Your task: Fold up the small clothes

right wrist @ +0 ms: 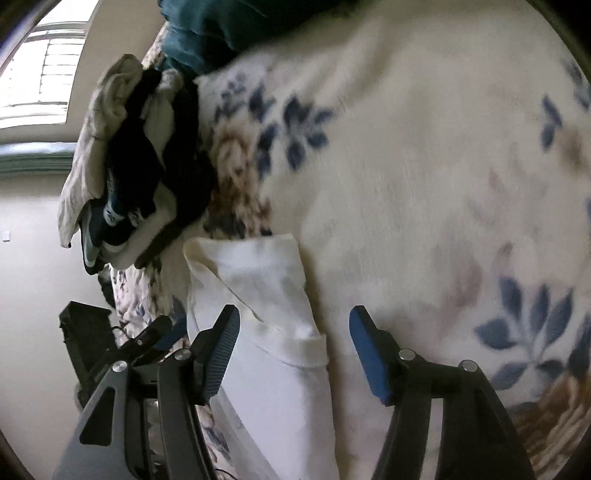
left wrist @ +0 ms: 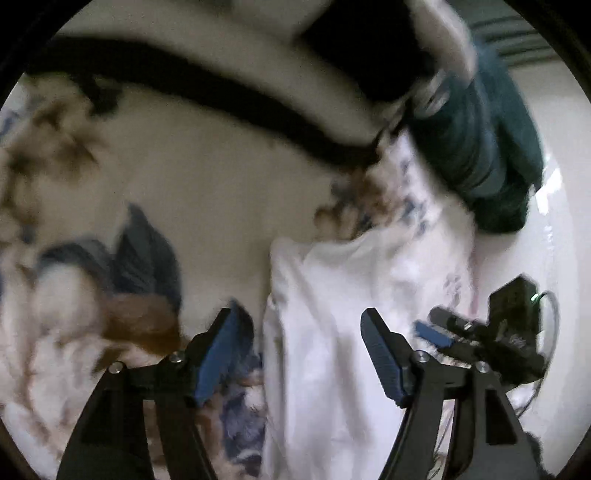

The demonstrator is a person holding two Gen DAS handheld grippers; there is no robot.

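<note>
A white garment [left wrist: 332, 314] lies on a cream blanket with blue and brown flowers [left wrist: 207, 192]. My left gripper [left wrist: 299, 332] is open, its jaws spread over the garment's near part. In the right wrist view the same white garment [right wrist: 266, 295] shows a sleeve cuff or folded hem. My right gripper [right wrist: 293, 332] is open just above it, holding nothing. The right gripper [left wrist: 465, 332] also shows in the left wrist view at the garment's right edge. The left gripper [right wrist: 147, 339] shows at the lower left of the right wrist view.
A dark teal garment [left wrist: 480, 147] lies bunched at the back right, and also shows in the right wrist view [right wrist: 221, 26]. A pile of black, white and beige clothes [right wrist: 129, 158] sits beside it. A black strap [left wrist: 221, 96] crosses the blanket. The bed edge and pale floor [right wrist: 33, 266] are at left.
</note>
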